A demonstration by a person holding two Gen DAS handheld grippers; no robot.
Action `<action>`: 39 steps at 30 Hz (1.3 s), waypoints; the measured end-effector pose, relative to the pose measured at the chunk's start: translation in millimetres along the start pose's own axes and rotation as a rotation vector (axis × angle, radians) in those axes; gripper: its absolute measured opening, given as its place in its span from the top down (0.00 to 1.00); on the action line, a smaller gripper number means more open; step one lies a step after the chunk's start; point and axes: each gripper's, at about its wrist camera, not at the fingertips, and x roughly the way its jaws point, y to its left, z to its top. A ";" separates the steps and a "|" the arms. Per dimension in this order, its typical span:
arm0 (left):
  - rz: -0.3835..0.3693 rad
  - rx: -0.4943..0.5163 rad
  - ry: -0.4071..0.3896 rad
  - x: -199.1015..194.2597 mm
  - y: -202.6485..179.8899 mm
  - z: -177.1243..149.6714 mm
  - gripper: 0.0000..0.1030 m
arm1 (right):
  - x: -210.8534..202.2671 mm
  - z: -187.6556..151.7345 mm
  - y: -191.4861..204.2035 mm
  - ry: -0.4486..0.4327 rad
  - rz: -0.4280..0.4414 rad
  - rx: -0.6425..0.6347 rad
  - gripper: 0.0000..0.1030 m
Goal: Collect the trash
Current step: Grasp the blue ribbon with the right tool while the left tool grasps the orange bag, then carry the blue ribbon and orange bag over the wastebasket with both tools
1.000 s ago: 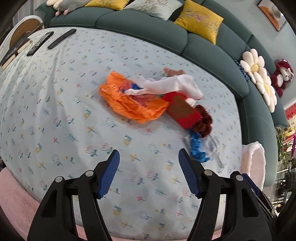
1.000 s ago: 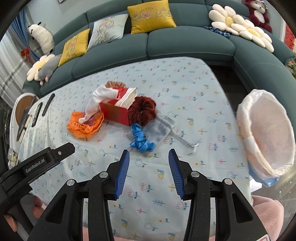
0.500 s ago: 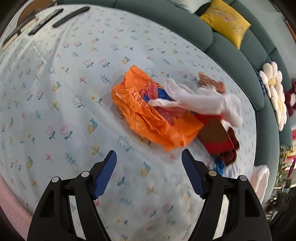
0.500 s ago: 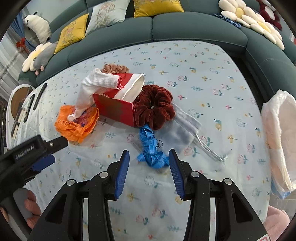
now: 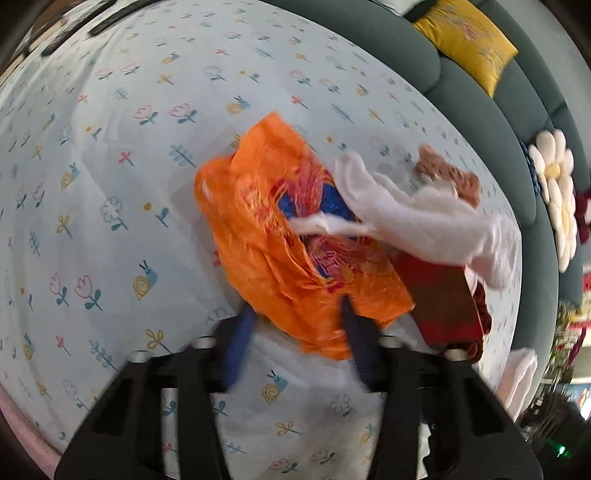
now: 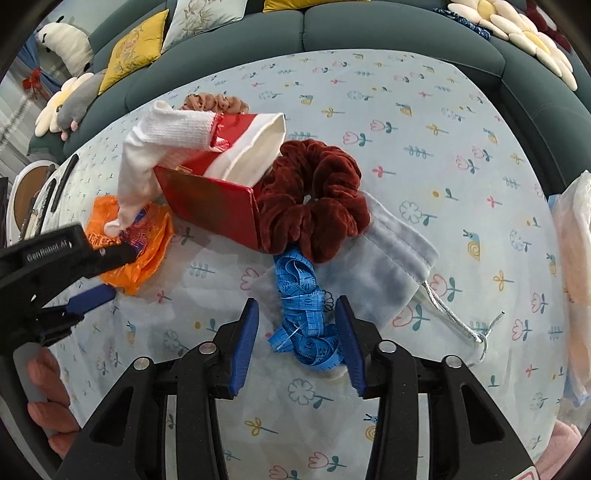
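A crumpled orange plastic bag (image 5: pixel 295 258) lies on the flowered tablecloth; it also shows in the right wrist view (image 6: pixel 144 243). My left gripper (image 5: pixel 295 325) is open, its jaws on either side of the bag's near edge. My right gripper (image 6: pixel 295 314) is open, its jaws on either side of a tangled blue tape measure (image 6: pixel 306 314). A white sock (image 5: pixel 424 221) drapes over a red box (image 6: pixel 218 195) and the bag.
A dark red scrunchie (image 6: pixel 317 195) and a grey drawstring pouch (image 6: pixel 376 266) lie by the tape measure. A brown scrunchie (image 6: pixel 214 103) sits behind the box. A lined bin (image 6: pixel 576 258) stands at the right. A green sofa (image 6: pixel 369 33) curves behind the table. Remotes (image 6: pixel 62 177) lie at the left.
Both grippers moved forward and down toward the table. The left now straddles the orange bag's edge; the right now straddles the blue tape measure. Both stay open.
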 end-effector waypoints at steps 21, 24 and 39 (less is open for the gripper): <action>-0.055 0.089 -0.047 -66.9 -13.7 -66.8 0.85 | -87.9 -28.8 -10.5 -0.133 0.103 0.031 0.81; -0.068 0.119 -0.066 -79.9 -26.6 -76.5 0.85 | -107.3 -31.8 -14.4 -0.172 0.110 0.036 0.81; -0.143 0.324 -0.192 -151.5 -106.7 -122.4 0.85 | -191.3 -41.2 -57.5 -0.348 0.122 0.088 0.81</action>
